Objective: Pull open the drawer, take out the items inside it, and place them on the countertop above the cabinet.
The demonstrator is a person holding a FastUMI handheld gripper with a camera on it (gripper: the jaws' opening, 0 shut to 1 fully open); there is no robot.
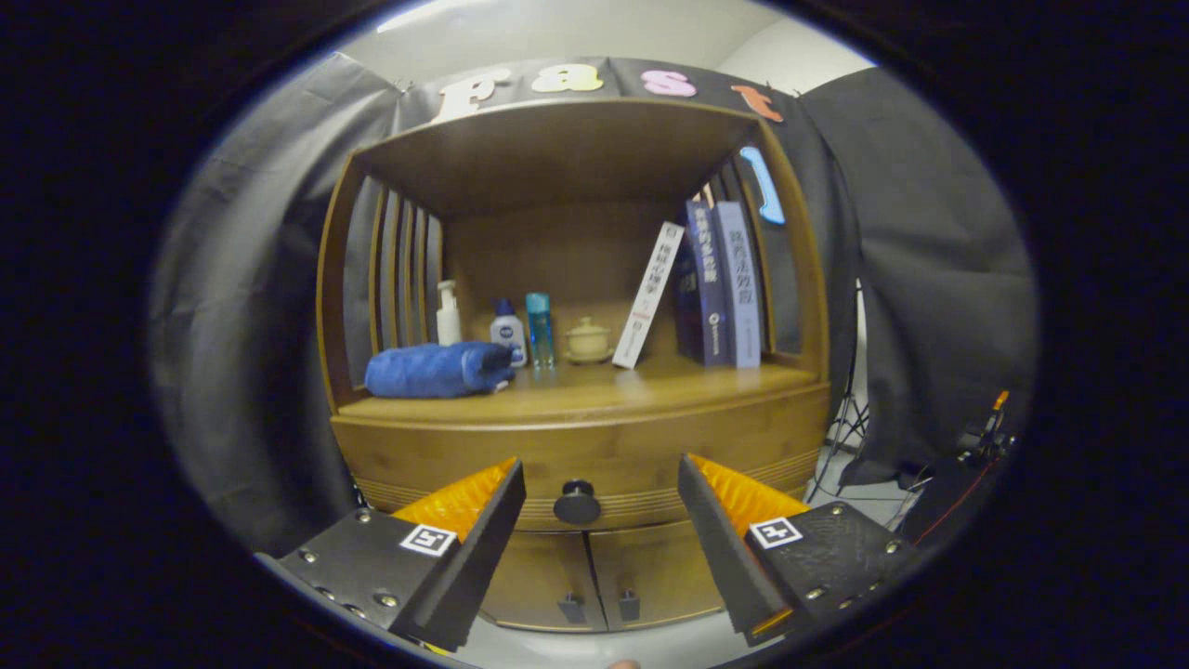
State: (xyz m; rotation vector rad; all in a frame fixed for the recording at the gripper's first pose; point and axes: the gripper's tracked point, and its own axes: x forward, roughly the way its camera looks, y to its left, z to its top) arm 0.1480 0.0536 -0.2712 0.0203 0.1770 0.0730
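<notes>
Gripper view: the hand-held gripper [594,483] gapes wide before the closed wooden drawer [581,455]. Its round dark knob [577,503] sits between the fingers, untouched. A rolled blue towel [437,369] lies on the smooth wooden worktop [650,386].

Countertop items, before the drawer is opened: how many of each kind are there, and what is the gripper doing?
Bottles: 3, a white pump bottle, a white bottle with blue cap, a clear blue bottle
Books: 3, a leaning white book and two upright blue books
Rolled blue towel: 1
Lidded ceramic pot: 1
Total: 8
The gripper is open, the drawer knob between its fingers.
</notes>
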